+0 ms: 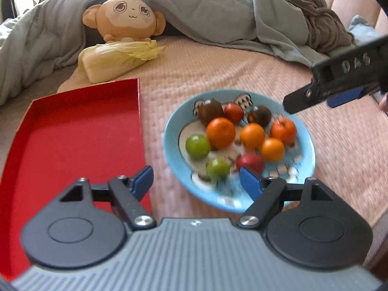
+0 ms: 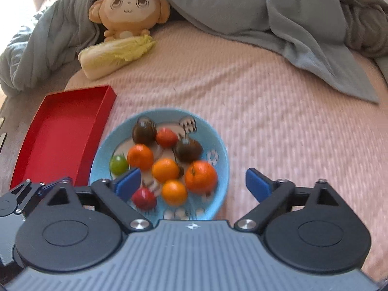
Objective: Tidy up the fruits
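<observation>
Both grippers wide open, nothing held: left gripper (image 1: pixel 196 181) at near rim of blue plate (image 1: pixel 174 155), right gripper (image 2: pixel 194 184) over its near-right side. Fruits sit packed together on the plate, on the bed; red tray (image 1: pixel 72 131) just left. Risks: fingers nudge neighbours, round fruit rolls off, soft bed tips the plate.

One blue plate (image 1: pixel 174 145): four orange fruits (image 1: pixel 220 132), two green (image 1: pixel 197 146), two red (image 1: pixel 250 162), two dark brown (image 1: pixel 210 111). One red tray (image 1: pixel 72 131) at 9 o'clock. One cabbage (image 1: pixel 118 58), one plush monkey (image 1: pixel 126 18) at 11 o'clock.
</observation>
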Demonstrator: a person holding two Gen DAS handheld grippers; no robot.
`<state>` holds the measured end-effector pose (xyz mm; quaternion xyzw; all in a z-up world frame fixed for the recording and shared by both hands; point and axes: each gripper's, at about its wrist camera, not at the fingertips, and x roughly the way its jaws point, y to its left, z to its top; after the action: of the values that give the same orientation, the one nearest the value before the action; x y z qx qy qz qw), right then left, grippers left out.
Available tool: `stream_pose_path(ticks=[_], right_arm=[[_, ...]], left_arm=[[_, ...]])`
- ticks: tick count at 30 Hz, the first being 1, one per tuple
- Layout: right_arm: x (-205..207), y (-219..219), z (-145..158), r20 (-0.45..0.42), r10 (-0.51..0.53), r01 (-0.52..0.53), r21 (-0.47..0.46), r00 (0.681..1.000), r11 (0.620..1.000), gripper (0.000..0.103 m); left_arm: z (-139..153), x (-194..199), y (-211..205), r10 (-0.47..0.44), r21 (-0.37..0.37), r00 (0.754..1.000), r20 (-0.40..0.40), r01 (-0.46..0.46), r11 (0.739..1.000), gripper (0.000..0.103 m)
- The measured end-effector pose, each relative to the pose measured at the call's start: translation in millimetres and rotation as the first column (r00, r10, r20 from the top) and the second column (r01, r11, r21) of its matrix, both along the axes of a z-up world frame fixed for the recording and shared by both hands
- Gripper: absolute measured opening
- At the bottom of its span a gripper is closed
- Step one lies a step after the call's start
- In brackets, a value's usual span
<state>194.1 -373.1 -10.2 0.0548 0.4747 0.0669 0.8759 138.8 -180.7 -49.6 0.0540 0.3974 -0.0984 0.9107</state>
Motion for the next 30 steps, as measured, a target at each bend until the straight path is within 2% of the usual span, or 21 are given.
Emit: stream_pose_path(ticks=[3,6,10,13,15,19,24,30], right_arm=[[-23,-3,11,-0.019,0.013,-0.014,-0.019,1.000,1.000,0.098],[-50,-5,23,0.015,0.010,-0.009,-0.072,1.000,0.997,0.100],[-91,3,29,0.050,-0.012,0.021,-0.167,0.999,0.986,0.101],[-121,18,29,0.085,0.019,0.003,-0.257,0.996,0.966,0.101],[-134,25,26,0.084,0.037,-0.011,-0.286,0.996,0.958,0.101],[-136,34,16,0.030,0.087,-0.074,-0.316,0.996,0.946,0.101],[-127,35,9,-0.007,0.075,-0.073,-0.311,0.997,0.948,0.101],[-124,42,2,-0.035,0.105,-0.111,-0.317,0.994,0.942,0.101]], left_arm=[[8,-23,-1,-0.015,0.047,1.000,0.025,0.013,0.999,0.091],[15,-42,-4,-0.037,0.090,0.998,0.048,0.032,0.995,0.091],[22,-58,-2,-0.065,0.033,0.997,0.041,0.064,0.997,0.091],[26,-61,-8,-0.054,0.038,0.998,0.025,0.053,0.998,0.090],[28,-61,-10,-0.044,0.048,0.999,0.028,0.042,0.998,0.090],[34,-62,-9,-0.020,0.019,0.999,0.032,0.019,1.000,0.089],[40,-64,-8,-0.001,0.041,0.999,0.039,0.000,0.999,0.089],[35,-65,-4,0.001,0.036,1.000,0.006,-0.001,0.999,0.088]])
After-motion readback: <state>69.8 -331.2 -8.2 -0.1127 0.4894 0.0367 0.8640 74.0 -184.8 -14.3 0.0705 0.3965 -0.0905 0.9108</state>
